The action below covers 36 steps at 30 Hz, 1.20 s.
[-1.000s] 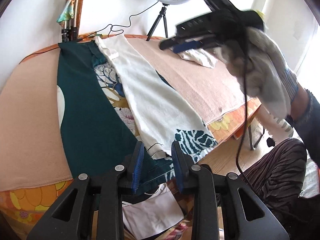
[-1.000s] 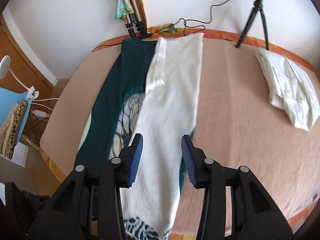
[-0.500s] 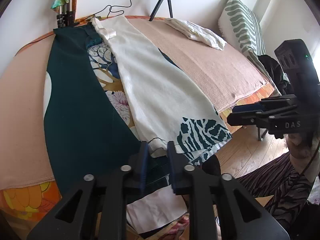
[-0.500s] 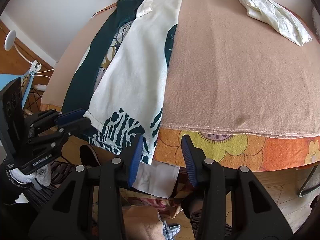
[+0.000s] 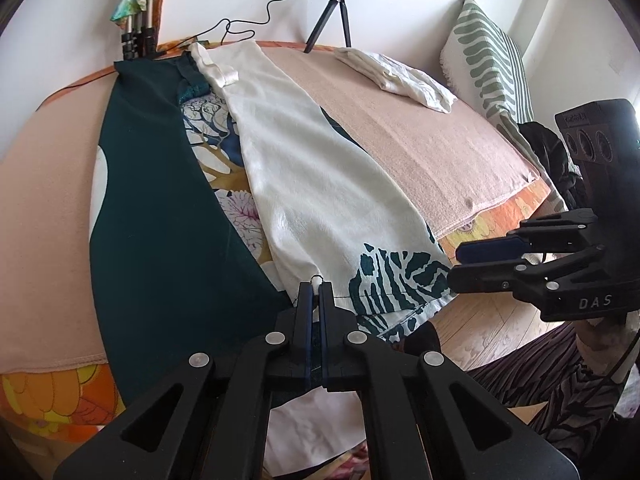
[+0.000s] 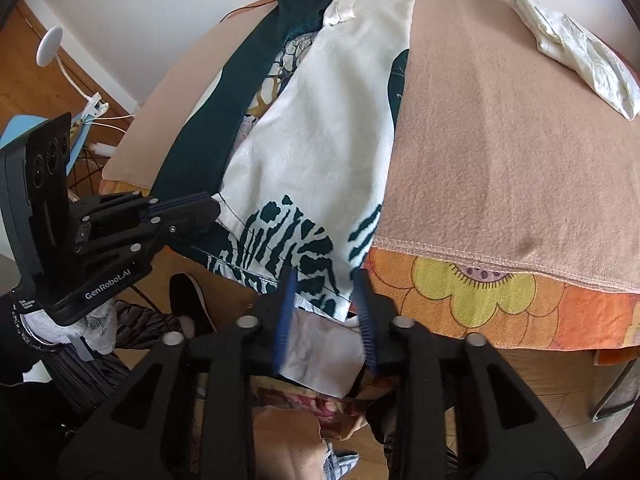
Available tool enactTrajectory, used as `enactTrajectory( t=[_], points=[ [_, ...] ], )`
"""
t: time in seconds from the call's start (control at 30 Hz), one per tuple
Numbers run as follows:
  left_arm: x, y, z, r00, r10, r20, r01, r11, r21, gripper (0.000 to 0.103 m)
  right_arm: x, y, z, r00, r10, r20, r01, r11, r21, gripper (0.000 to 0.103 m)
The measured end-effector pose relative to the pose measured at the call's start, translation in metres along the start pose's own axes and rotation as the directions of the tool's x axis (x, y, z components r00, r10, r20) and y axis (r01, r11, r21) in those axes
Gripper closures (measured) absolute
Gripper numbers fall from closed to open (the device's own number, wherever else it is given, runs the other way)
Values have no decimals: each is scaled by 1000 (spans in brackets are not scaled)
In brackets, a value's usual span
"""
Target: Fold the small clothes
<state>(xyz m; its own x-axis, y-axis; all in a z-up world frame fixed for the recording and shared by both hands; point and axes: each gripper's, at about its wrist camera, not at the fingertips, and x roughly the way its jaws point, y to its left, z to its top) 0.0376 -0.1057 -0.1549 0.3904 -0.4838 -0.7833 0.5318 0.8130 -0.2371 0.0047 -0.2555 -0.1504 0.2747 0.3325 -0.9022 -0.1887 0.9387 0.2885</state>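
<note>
A long garment (image 5: 320,184), white inside and dark green with a printed pattern outside, lies lengthwise on the pink-covered table (image 5: 432,148); its hem hangs over the near edge. My left gripper (image 5: 316,286) is shut on the hem's left corner; it shows in the right wrist view (image 6: 214,208) too. My right gripper (image 6: 325,276) is open, its jaws on either side of the hem's right corner (image 6: 316,264). It also shows in the left wrist view (image 5: 460,264), beside the hem.
A folded white cloth (image 5: 396,74) lies at the table's far right. A ring light tripod (image 5: 338,12) and clamped stands (image 5: 136,36) sit at the far edge. A striped cushion (image 5: 488,60) is at right. White fabric (image 6: 320,352) hangs under the table edge.
My left gripper has shut on the hem's left corner. My right gripper moved from over the table down to the hem's right corner, staying open.
</note>
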Motion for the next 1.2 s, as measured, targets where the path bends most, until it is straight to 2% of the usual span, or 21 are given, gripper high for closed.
enactTrajectory(
  t=[0.03, 0.1, 0.13, 0.17, 0.2, 0.27, 0.43, 0.5, 0.6, 0.67, 0.73, 0.8, 0.83, 0.9, 0.97, 1.03, 1.13, 1.2],
  points=[
    [0, -1, -1, 1000, 2, 0, -2, 1000, 3, 102, 0, 0, 0, 1000, -3, 5, 3, 1000, 3, 48],
    [1, -1, -2, 1000, 1, -3, -1, 1000, 3, 102, 5, 0, 0, 1000, -26, -10, 26, 1000, 0, 48],
    [2, -2, -2, 1000, 3, -6, -3, 1000, 6, 102, 8, 0, 0, 999, -46, -17, 46, 999, -9, 55],
    [2, -2, -2, 1000, 1, -5, -1, 1000, 5, 102, 13, 2, 0, 997, -68, -27, 68, 998, -20, 78],
    [1, -2, -2, 1000, -4, -3, 4, 1000, 2, 102, 17, 3, 0, 996, -84, -43, 82, 996, -29, 91],
    [0, -2, -1, 1000, -12, 0, 12, 1000, -1, 102, 17, 4, 0, 993, -115, -33, 113, 992, -50, 99],
    [-2, -3, -4, 998, -56, -4, 56, 998, -31, 102, -5, -8, -6, 998, -62, 8, 62, 998, -7, 100],
    [2, -10, -8, 998, -52, -19, 52, 999, -6, 102, -5, -13, -9, 999, -44, -1, 44, 999, 5, 100],
    [5, -20, -13, 999, -42, -29, 43, 998, 40, 102, 5, -14, -13, 997, -64, -43, 64, 998, 0, 101],
    [0, -22, -14, 1000, -25, -18, 26, 998, 60, 102, 3, -15, -14, 998, -53, -38, 52, 998, -18, 100],
    [-10, -21, -14, 998, -42, -46, 45, 997, 66, 99, 0, -21, -15, 999, -19, -28, 19, 1000, 14, 100],
    [-28, -18, -15, 1000, -5, -9, 5, 997, 77, 93, -6, -25, -17, 1000, 19, -19, -18, 1000, 23, 100],
    [-40, -12, -15, 1000, 12, 21, -14, 998, 66, 77, -9, -27, -17, 1000, 22, -3, -22, 999, 24, 99],
    [-63, 9, -18, 995, 60, 76, -59, 998, -5, 52, -13, -31, -17, 1000, 26, 13, -27, 999, 44, 90],
    [-80, 34, -26, 993, 79, 89, -71, 993, -91, 54, -14, -36, -18, 999, 49, 20, -51, 996, 69, 81],
    [-85, 57, -36, 996, 78, 53, -69, 985, -156, 54, -10, -38, -18, 996, 91, 0, -91, 992, 91, 81],
    [-77, 83, -50, 997, 70, -21, -73, 965, -253, 54, -4, -36, -14, 998, 63, -13, -61, 994, 86, 81],
    [-67, 93, -58, 999, 24, -43, -37, 946, -323, 54, -2, -35, -10, 999, 50, -13, -49, 995, 88, 81]
  ],
)
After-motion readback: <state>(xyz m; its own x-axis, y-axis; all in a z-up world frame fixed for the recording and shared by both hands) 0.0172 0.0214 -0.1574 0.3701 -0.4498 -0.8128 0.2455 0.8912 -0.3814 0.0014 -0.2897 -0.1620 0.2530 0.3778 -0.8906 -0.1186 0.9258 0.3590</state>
